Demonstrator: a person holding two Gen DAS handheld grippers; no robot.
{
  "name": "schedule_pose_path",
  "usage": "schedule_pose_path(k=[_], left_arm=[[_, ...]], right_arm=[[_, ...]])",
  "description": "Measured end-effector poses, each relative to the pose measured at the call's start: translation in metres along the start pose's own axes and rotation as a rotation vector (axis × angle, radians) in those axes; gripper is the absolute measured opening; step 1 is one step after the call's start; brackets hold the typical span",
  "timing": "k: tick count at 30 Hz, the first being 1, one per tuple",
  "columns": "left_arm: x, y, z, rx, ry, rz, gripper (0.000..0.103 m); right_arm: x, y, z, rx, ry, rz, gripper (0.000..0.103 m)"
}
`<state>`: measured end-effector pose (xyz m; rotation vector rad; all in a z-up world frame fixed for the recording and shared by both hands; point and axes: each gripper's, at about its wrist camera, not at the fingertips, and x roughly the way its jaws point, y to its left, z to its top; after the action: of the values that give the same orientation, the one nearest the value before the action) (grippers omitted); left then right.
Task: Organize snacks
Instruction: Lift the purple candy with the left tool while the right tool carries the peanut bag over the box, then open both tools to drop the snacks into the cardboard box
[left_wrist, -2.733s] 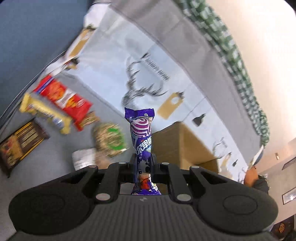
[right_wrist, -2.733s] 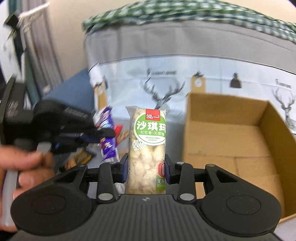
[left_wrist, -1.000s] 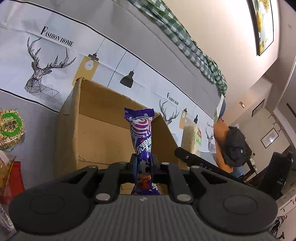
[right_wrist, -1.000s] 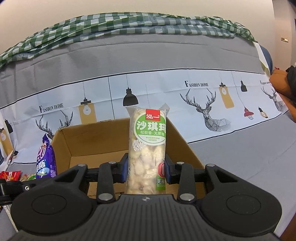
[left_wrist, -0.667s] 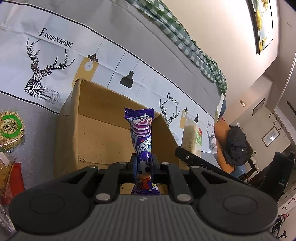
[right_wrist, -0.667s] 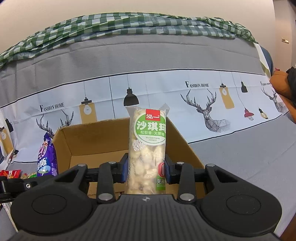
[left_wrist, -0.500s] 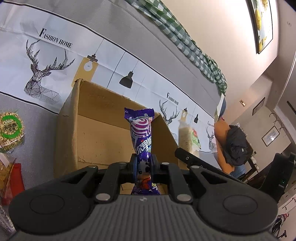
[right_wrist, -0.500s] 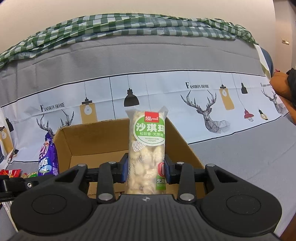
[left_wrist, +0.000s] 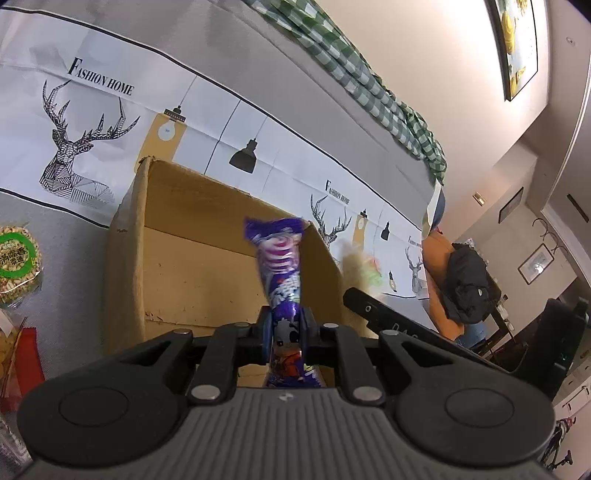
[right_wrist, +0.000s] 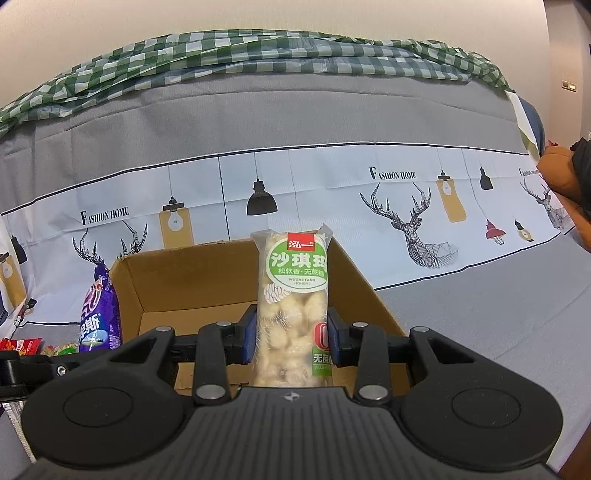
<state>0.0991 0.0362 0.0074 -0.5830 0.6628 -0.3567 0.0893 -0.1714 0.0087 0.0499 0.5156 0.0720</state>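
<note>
At 12 o'clock of the left wrist view, the purple snack pack (left_wrist: 282, 280) is seen clamped between the left gripper (left_wrist: 283, 332) jaws, standing upright but now motion-blurred and leaning slightly toward 11 o'clock, whereas 0.5 s ago it was sharp and straight. The cardboard box (left_wrist: 125, 266) is spread behind it, open side up, w/ a round green-label snack (left_wrist: 16, 262) lying at 9 o'clock on the grey cloth. The pale pack at 2 o'clock is also smeared, so the other tool is judged to be moving.

Centred in the right wrist view, the sachima pack (right_wrist: 295, 310) is gripped upright by the right gripper (right_wrist: 291, 338), jaws closed on its lower half. The box (right_wrist: 373, 306) is seen just beyond, its interior bare where visible. The purple pack (right_wrist: 99, 321) shows at 9 o'clock, beside the box's left wall. Framing is nearly unchanged vs. 0.5 s ago.

Both packs are judged poised above/at the box mouth; the blur suggests lowering or release has begun, nothing dropped in yet.
</note>
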Motion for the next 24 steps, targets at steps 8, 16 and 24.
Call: schedule_pose_path(k=[8,16,24], left_arm=[[-0.002,0.002,0.000,-0.012,-0.005,0.016,0.030],[-0.012,0.012,0.006,-0.056,-0.012,0.002,0.030],[-0.034,0.035,0.023,-0.087,-0.025,0.054,0.025]], right_arm=[[-0.001,0.001,0.001,0.004,-0.014,-0.022,0.058],[-0.003,0.011,0.000,-0.011,-0.029,-0.021,0.058],[-0.012,0.038,-0.005,0.008,-0.047,0.072,0.048]])
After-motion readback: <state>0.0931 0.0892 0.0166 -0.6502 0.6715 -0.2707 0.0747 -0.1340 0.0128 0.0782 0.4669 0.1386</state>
